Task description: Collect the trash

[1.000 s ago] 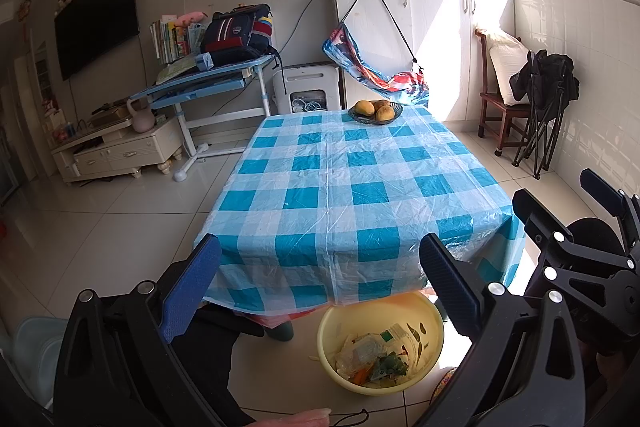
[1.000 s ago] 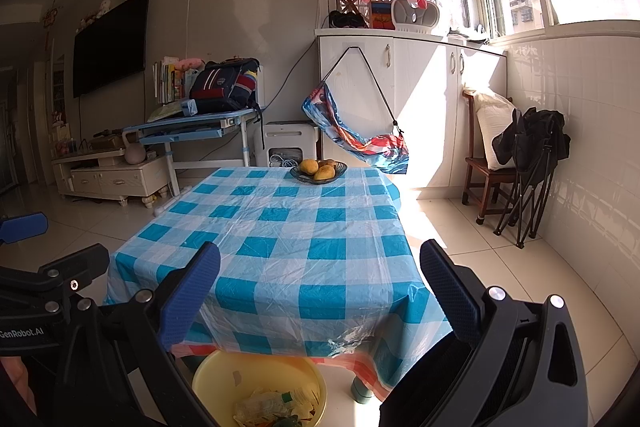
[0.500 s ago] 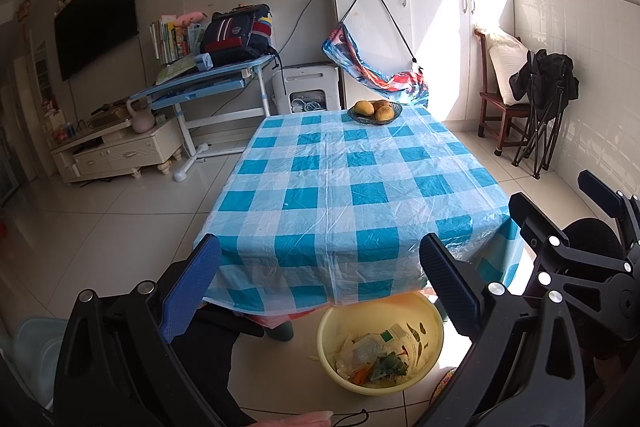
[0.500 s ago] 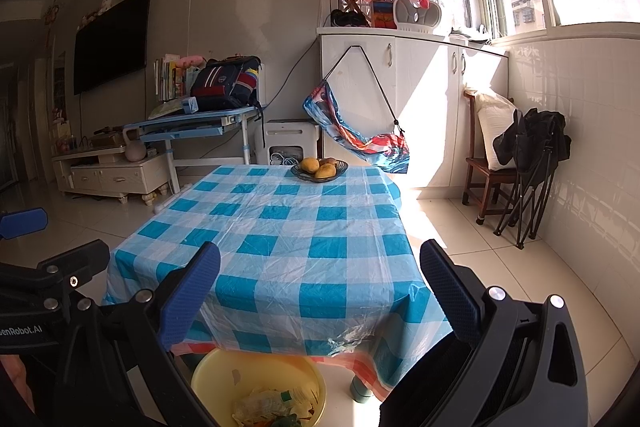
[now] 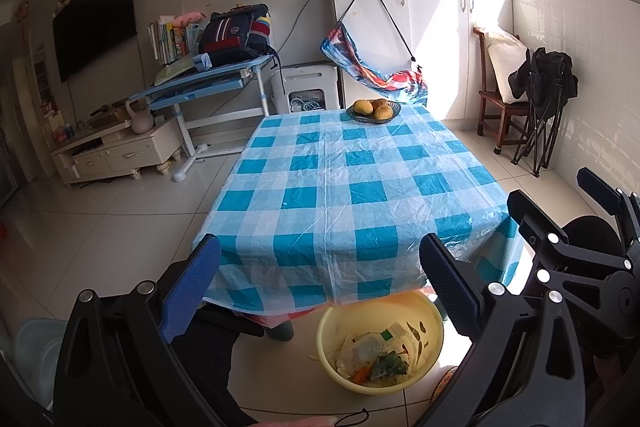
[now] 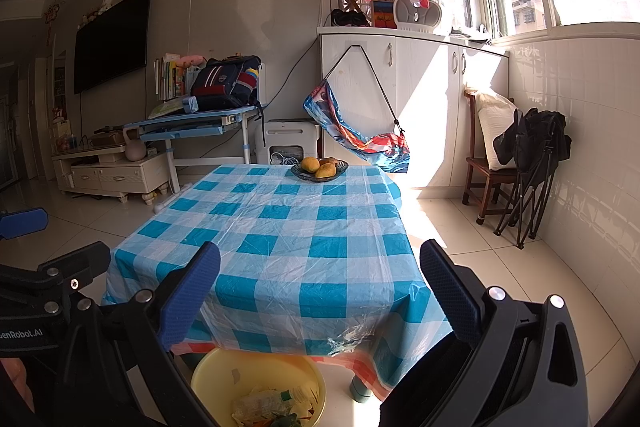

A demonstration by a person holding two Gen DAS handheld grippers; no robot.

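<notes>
Yellow plastic marks the basin point(image 5: 380, 347) on the floor tiles just at the near edge of the table point(image 5: 348, 195); it already holds the trash point(image 5: 372, 359): crumpled wrappers, a white carton scrap and some green and orange vegetable scraps. The checked blue-and-white plastic tablecloth looks bare except for a dark fruit bowl point(image 5: 373, 111) with mangoes at the far end, which does not read as trash.

The left gripper point(image 5: 320, 287) hangs above the basin with its jaws spread wide and nothing between them. The right gripper point(image 6: 320, 291) is likewise wide open and empty, just to its right and facing the same table edge.

Judging by this, collection seems close to finished, and the step in hand is probably a last check for leftovers. To do it well, the person should scan the cloth and the floor around the basin, including the shaded strip under the cloth's overhang. Any thin film scrap is best pinched at an edge, carried over the middle of the basin, and released low so it does not drift out.
</notes>
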